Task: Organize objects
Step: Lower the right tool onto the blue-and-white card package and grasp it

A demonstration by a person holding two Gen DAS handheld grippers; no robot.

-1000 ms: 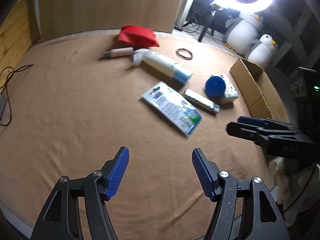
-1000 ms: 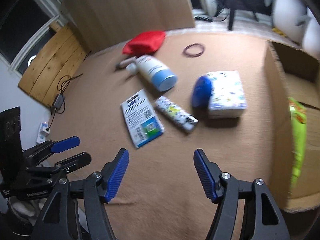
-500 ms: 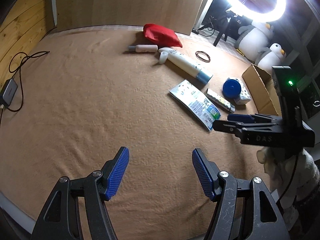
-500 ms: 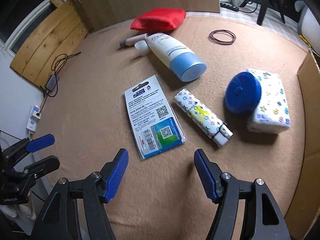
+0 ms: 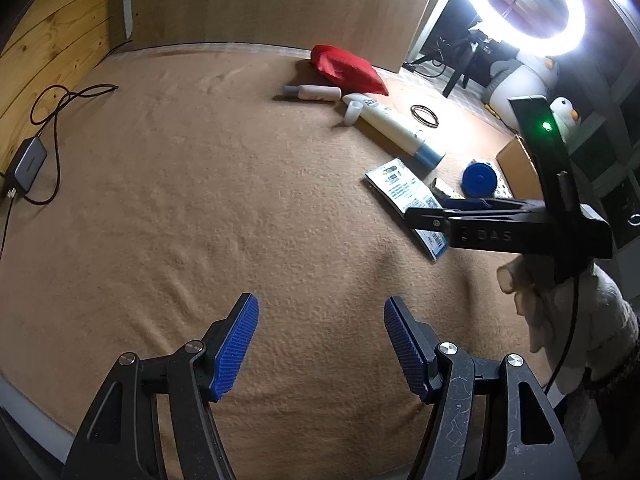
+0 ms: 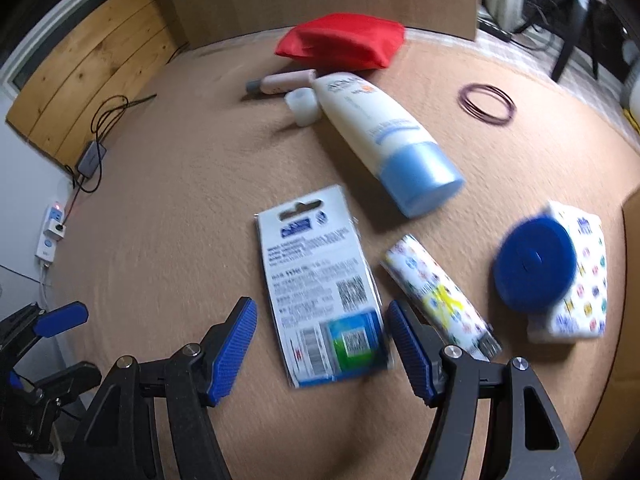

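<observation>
Several items lie on the tan blanket (image 6: 180, 200): a red pouch (image 6: 340, 42), a small pink tube (image 6: 280, 81), a white tube with a blue cap (image 6: 384, 136), a flat carded package (image 6: 324, 296), a patterned cylinder (image 6: 436, 296), a blue round lid (image 6: 534, 264) leaning on a patterned tissue pack (image 6: 584, 280), and thin hair ties (image 6: 486, 102). My right gripper (image 6: 320, 308) is open, its fingers straddling the package's near end from above. My left gripper (image 5: 320, 302) is open over bare blanket, well short of the package (image 5: 404, 192).
A cardboard box (image 5: 516, 164) stands at the right edge, past the lid. A charger with its cable (image 5: 28, 160) lies far left. A ring light (image 5: 532, 8) and penguin plushes (image 5: 520, 80) stand behind. A gloved hand (image 5: 560, 320) holds the right gripper.
The right gripper has moved forward and lower, from the open blanket to over the carded package. The left gripper has drifted left, so the items now sit farther right in its view.
</observation>
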